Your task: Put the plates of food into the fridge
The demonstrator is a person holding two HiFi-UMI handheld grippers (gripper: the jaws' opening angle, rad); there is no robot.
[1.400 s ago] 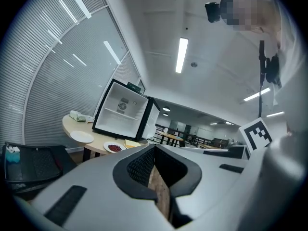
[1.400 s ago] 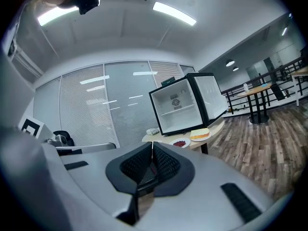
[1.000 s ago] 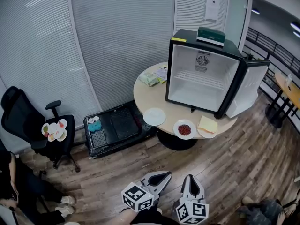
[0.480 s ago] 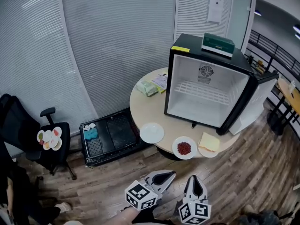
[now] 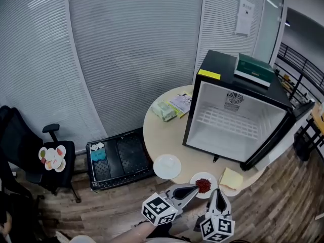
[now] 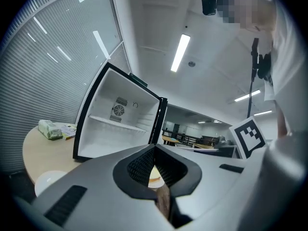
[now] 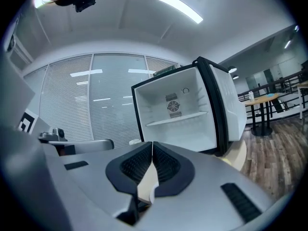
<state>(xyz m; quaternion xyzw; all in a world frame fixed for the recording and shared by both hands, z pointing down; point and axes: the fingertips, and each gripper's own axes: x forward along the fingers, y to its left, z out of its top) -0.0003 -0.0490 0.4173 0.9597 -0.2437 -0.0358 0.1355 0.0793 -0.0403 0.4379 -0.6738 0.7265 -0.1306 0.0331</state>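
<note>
Three plates sit on the near edge of the round table: an empty white plate, a plate of red food and a plate with a yellow sandwich. Behind them stands the black mini fridge with its door swung open to the right and its white inside bare. My left gripper is shut and empty, its tip at the red-food plate. My right gripper is shut and empty just right of it. Both gripper views face the open fridge over shut jaws.
A green box lies on the fridge top. Packets and papers lie at the table's back left. On the floor to the left are a black tray and an office chair carrying a plate of snacks. Blinds close the back.
Both grippers have come forward together to the table's near edge. Their tips, formerly over the wooden floor, now lie at the red-food plate. Both stay shut.
</note>
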